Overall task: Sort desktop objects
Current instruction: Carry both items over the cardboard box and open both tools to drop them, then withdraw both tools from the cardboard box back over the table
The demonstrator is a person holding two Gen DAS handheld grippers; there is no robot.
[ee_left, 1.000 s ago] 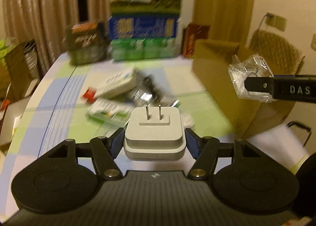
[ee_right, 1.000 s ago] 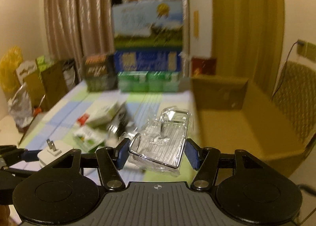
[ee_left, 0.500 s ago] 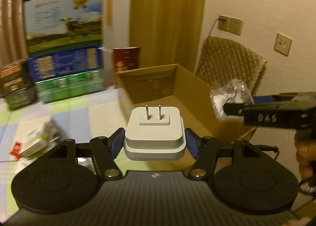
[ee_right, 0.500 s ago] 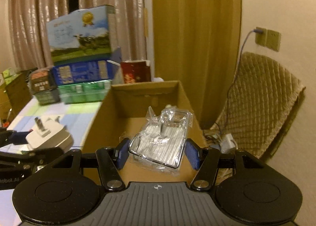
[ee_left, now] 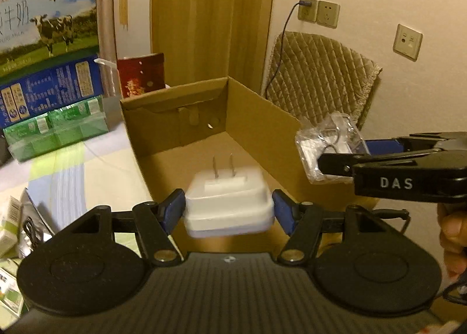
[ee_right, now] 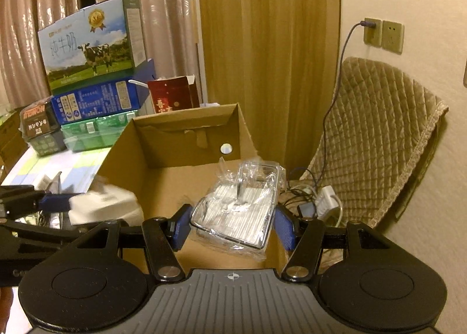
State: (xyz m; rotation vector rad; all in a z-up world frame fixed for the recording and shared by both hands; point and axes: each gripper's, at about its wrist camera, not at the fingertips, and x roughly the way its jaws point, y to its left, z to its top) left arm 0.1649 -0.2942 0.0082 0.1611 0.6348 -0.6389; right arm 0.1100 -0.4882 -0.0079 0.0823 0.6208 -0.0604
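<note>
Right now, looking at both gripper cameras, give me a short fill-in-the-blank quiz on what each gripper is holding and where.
1. The left gripper grips a white ____ with two metal prongs.
2. The right gripper holds a metal part wrapped in clear ____.
3. Both grippers are held over an open ____ box.
4. On the wall behind the quilted chair, a ____ is plugged into a socket.

Answers: plug adapter; plastic; cardboard; cable

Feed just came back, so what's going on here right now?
A person is sorting desk clutter with two handheld tools. The left tool grips a white plug adapter; the right tool grips a plastic-wrapped metal clip. Both are held at the open cardboard box, whose visible floor is bare, nothing dropped yet.
</note>
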